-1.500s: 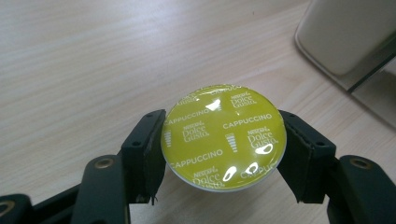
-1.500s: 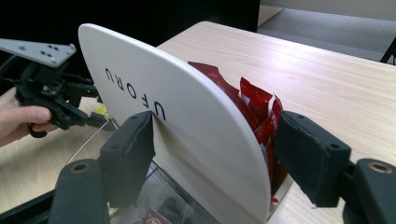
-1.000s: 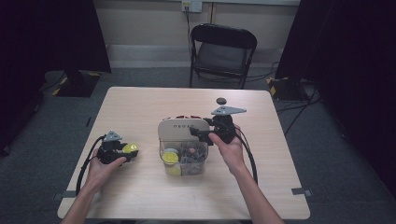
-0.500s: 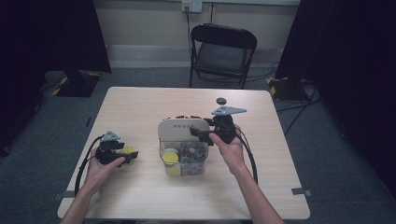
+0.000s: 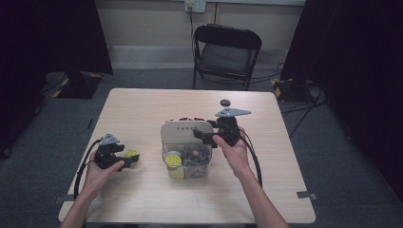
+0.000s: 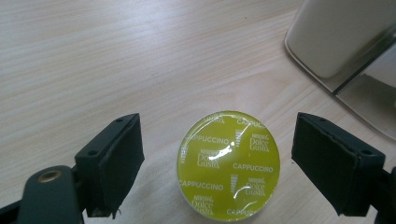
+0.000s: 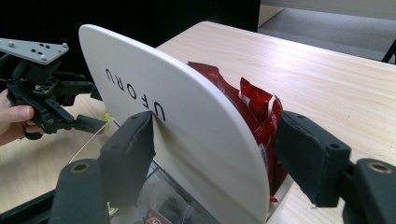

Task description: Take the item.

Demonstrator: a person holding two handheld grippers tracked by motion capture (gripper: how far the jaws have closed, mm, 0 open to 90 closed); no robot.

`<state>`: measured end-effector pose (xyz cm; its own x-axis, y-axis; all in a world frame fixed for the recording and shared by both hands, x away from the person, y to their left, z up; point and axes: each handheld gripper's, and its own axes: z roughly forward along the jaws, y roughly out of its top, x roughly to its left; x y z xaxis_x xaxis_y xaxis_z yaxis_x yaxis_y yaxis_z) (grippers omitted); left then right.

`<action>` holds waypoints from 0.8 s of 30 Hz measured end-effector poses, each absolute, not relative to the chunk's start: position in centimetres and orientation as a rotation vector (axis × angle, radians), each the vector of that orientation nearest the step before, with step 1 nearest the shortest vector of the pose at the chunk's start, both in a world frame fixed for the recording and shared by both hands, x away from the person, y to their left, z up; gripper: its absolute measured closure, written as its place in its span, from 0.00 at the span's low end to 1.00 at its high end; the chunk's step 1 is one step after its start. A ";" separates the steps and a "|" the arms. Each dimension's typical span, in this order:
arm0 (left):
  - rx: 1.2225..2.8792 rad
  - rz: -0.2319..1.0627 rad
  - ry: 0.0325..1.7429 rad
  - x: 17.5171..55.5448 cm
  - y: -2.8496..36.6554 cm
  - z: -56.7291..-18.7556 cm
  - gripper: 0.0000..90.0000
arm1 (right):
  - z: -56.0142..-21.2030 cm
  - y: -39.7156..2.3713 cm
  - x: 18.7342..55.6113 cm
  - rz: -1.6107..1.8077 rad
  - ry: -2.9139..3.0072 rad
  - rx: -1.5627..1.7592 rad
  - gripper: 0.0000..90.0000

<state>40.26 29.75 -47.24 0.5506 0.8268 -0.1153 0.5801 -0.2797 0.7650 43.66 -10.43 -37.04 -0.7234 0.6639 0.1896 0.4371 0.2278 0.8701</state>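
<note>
Capsule (image 6: 228, 164) on pale wood table (image 5: 142, 114)

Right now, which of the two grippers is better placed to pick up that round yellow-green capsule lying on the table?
The left gripper: its open jaws already sit either side of the yellow-green Cappuccino capsule. The right gripper is occupied around the clear box's white lid.

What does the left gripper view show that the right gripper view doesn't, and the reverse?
Left gripper view alone: a yellow-green Cappuccino capsule on the table, between the left gripper's open jaws without touching them.

Right gripper view alone: red packets behind the white UFORU lid, which stands on edge between the right gripper's open jaws.

Both: the lid, the clear container and the wooden table.
</note>
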 end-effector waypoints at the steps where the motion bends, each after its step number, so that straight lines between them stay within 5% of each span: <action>1: 1.987 0.394 1.135 40.1 29.8 -47.2 0.18 | -37.0 -10.4 43.7 1.498 2.278 1.042 0.32; 24: 2.085 0.493 1.155 35.0 30.8 -49.9 0.22 | -36.8 -10.2 43.7 1.520 2.302 1.029 0.38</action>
